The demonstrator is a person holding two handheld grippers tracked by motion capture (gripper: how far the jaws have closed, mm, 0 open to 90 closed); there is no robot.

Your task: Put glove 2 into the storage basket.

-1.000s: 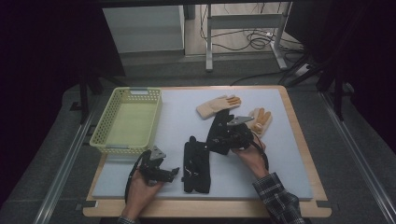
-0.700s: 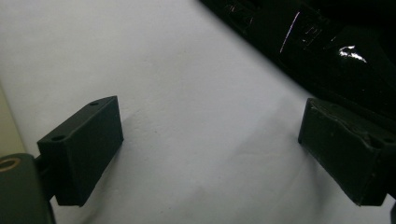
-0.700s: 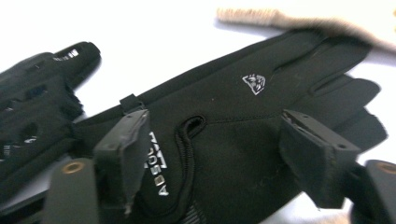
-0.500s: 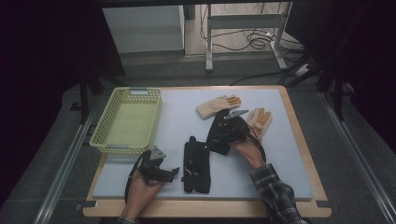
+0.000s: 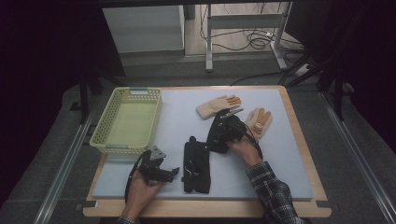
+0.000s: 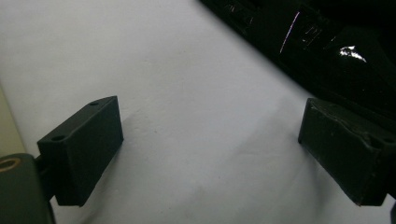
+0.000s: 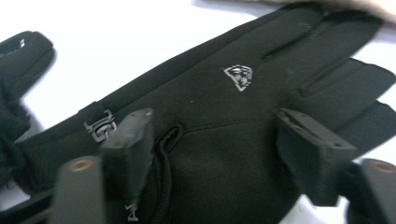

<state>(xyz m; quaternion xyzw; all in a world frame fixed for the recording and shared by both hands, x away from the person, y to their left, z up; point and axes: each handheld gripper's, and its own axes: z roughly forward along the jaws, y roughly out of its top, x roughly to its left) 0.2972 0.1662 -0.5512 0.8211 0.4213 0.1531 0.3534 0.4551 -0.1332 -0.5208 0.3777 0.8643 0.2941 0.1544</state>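
Closing my right gripper over the black glove — jaws narrowing, not yet pinching. My left gripper waits agape, empty.

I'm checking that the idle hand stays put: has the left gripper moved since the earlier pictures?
No. The left gripper sits at the same spot just below the yellow-green plastic basket, beside the black glove.
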